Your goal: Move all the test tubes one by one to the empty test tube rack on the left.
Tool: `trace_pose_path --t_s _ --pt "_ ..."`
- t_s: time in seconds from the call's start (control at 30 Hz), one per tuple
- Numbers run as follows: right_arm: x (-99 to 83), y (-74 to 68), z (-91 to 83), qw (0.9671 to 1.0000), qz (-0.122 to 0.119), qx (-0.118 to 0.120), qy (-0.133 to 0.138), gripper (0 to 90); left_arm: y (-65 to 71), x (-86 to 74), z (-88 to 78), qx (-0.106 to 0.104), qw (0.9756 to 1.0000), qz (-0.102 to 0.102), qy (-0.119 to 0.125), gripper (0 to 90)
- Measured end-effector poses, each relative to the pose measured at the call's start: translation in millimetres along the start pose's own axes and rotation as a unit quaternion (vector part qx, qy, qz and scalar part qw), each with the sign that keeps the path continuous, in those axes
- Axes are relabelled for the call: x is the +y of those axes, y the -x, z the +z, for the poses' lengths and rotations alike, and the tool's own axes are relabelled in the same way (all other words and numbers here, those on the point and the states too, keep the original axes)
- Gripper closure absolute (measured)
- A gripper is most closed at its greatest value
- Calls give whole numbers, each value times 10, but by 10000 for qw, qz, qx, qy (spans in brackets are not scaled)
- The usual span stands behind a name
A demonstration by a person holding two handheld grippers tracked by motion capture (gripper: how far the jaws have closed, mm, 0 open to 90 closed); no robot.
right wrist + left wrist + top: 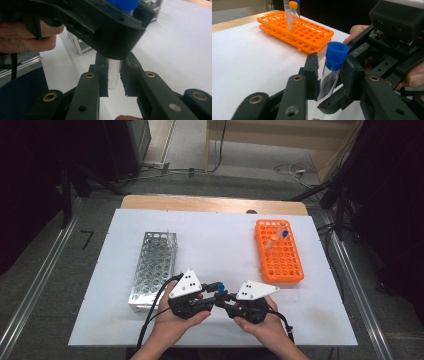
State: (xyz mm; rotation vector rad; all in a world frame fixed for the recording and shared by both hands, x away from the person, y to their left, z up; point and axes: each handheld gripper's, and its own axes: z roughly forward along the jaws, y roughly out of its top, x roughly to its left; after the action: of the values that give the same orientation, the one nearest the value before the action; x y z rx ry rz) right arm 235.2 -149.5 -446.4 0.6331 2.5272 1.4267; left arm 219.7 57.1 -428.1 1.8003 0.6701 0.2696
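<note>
A clear tube with a blue cap (pixel 220 285) is held above the white table sheet (pixel 215 240) near its front middle, between both grippers. My left gripper (pixel 214 292) grips it just under the blue cap (pixel 336 53), with a pad on each side of the glass (pixel 328 80). Lower down, my right gripper (pixel 114 75) is shut on the tube's round-bottomed end (pixel 114 75). The two grippers meet tip to tip, each held in one hand.
An orange rack (pixel 279 252) lies at the right rear and holds two capped tubes (pixel 277 237) at its far end. A metal rack (pixel 152 265) lies on the left, close to the left hand. The wooden table edge (pixel 215 204) runs along the back.
</note>
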Motion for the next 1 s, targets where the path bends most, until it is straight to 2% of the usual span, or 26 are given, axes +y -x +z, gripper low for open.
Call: trace_pose_path --t_s 0.07,0.33,0.43,0.53,0.63,0.77,0.87,1.0 --pt "-1 -1 6 10000 0 14 -23 750 1 -1 2 -3 10000 19 -9 734" --pt "-6 9 4 10000 7 68 -24 722 -30 2 -22 68 10000 -24 24 766" --pt "-12 2 -3 10000 -28 63 -36 575 -48 8 -41 97 9999 -85 66 766" --pt "-13 21 -35 9999 31 158 10 442 -81 13 -66 149 9998 -110 64 767" --pt "-26 72 -83 9994 89 333 85 265 -121 20 -100 228 9996 -156 92 767" --pt "-65 155 -171 9991 102 402 93 51 -187 38 -177 355 9991 -192 141 767" --pt "-118 248 -249 9986 158 488 119 0 -253 67 -250 478 9984 -208 200 767" --pt "-173 365 -363 9988 327 295 230 0 -345 116 -349 641 9972 -236 302 767"
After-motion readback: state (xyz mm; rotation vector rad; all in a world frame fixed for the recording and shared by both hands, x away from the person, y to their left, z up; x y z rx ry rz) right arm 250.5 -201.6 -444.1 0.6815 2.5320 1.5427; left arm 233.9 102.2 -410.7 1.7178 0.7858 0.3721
